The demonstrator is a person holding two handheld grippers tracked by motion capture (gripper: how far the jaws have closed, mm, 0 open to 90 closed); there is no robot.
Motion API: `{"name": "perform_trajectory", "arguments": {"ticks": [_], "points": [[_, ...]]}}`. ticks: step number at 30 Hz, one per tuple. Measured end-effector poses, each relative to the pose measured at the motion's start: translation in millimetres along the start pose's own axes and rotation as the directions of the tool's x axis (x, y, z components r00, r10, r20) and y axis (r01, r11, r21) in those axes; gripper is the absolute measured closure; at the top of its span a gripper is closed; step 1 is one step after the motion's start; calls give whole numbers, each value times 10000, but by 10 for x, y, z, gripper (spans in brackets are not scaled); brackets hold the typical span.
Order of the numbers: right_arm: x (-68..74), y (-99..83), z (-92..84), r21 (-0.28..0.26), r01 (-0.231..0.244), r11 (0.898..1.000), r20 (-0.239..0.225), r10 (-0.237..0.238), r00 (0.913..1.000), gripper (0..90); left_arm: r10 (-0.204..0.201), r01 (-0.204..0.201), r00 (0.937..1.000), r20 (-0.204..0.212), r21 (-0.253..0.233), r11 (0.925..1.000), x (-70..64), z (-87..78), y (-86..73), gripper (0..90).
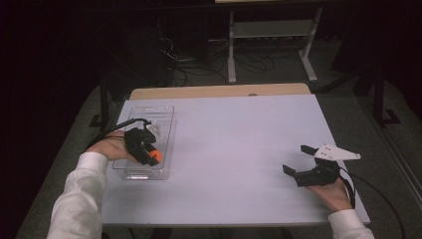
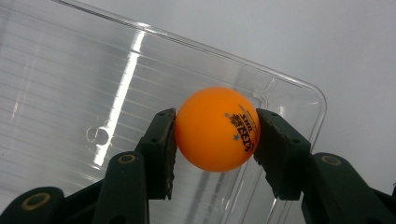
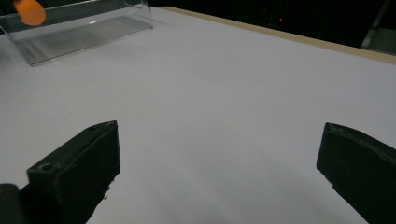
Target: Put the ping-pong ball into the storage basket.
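Over the clear plastic tray [image 1: 149, 144], in the high view, I held the left gripper [image 1: 149, 154] clamped on the orange ball [image 1: 157, 155], apparently to set it inside; the right gripper [image 1: 299, 160] rested wide apart, well clear of the tray, holding nothing. By the left gripper view, the ball [image 2: 217, 128] sat squarely between both pads [image 2: 166, 149], above the tray's corner [image 2: 299, 88]. By the right gripper view, the tray [image 3: 84, 32] lay far off, ball [image 3: 29, 11] at its edge.
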State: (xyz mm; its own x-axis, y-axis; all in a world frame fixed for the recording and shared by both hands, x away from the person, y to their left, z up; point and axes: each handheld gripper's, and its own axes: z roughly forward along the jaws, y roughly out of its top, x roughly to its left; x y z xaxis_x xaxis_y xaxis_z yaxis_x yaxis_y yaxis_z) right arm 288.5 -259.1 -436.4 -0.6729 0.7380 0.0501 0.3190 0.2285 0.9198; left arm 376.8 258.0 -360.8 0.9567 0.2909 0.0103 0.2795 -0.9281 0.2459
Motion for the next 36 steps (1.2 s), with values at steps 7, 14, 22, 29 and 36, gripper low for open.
{"name": "perform_trajectory", "arguments": {"ticks": [7, 14, 22, 29, 36], "points": [[1, -1, 4, 11, 44, 10000, -35, -44, 10000, 0, -15, 14, 9999, 126, 20, 10000, 1, 75, 12, 507], [0, 0, -8, -15, 25, 10000, -57, -25, 10000, 0, -19, 19, 9998, 191, -14, 10000, 3, 131, 17, 507], [1, 1, -11, -15, 42, 10000, -51, -42, 10000, 0, 54, -56, 9997, 225, 119, 9999, -2, 201, 49, 507], [5, 0, -18, -44, 38, 10000, -44, -38, 10000, 0, 111, -119, 9996, 262, 314, 9994, -3, 253, 61, 507], [6, 1, -18, -16, 43, 10000, -50, -43, 10000, 0, -108, 100, 9996, 267, 284, 9995, 18, 241, 44, 504]]}}
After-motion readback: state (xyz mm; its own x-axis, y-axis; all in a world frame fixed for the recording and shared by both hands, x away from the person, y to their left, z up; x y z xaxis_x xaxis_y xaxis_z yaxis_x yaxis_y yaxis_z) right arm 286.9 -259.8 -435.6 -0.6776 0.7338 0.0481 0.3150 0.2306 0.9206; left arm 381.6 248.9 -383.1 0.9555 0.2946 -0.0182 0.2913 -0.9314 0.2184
